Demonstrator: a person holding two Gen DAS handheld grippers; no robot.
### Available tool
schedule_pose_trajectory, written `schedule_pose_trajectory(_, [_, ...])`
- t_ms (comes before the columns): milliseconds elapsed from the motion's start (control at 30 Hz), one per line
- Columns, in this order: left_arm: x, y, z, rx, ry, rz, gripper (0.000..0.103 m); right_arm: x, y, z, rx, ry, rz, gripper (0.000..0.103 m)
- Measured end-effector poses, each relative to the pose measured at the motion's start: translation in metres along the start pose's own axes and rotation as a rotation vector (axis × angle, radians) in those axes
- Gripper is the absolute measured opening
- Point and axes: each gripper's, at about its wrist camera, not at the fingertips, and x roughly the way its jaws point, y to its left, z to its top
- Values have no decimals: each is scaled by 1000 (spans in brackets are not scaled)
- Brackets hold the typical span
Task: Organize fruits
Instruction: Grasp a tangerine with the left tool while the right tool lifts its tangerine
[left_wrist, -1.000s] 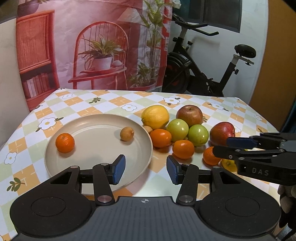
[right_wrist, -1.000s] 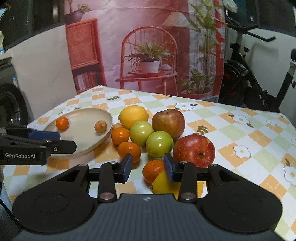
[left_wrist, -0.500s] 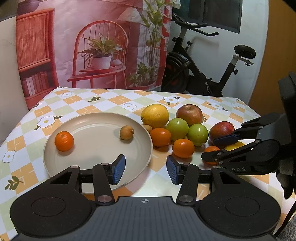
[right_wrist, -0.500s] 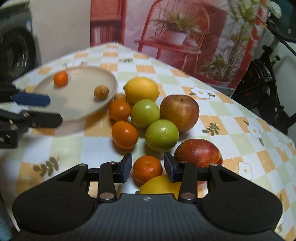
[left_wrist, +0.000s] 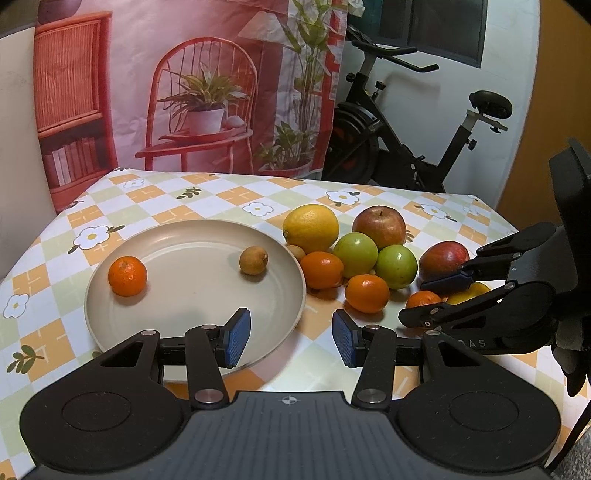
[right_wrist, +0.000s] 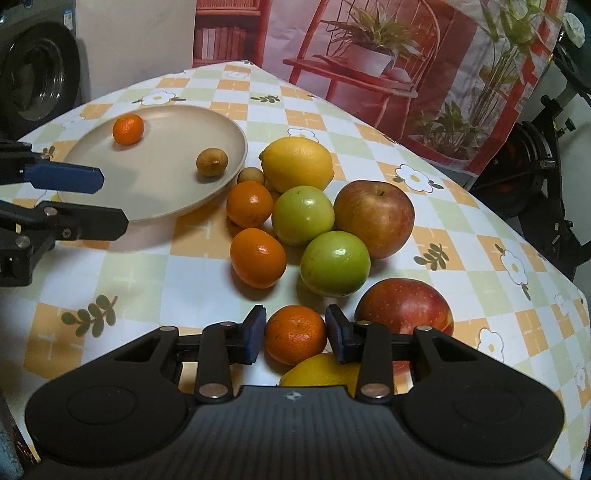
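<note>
My right claw (right_wrist: 295, 338) brackets a small mandarin (right_wrist: 295, 339) on the checked surface (right_wrist: 147, 273), just in front of a red apple (right_wrist: 406, 306); its jaws have just been closing and I cannot tell whether the pads touch the peel. My left claw (left_wrist: 291, 338) hangs half open and empty over the near rim of the beige plate (left_wrist: 184, 306), which holds one mandarin and a small brown fruit.

the right gripper (right_wrist: 295, 336) has just been closing its fingers (right_wrist: 255, 334) around a small mandarin (right_wrist: 295, 334).
</note>
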Motion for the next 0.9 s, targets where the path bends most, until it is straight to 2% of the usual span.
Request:
schedule_pose_trajectory(600, [1, 2, 0, -11, 2, -1, 52, -25, -3, -6, 151, -132, 9, 38])
schedule_pose_trajectory(767, [4, 0, 5, -4, 5, -19, 52, -37, -7, -7, 188, -187, 9, 38])
schedule_pose_trajectory(900, [14, -5, 13, -1, 23, -64, 52, -49, -14, -10, 219, -228, -10, 38])
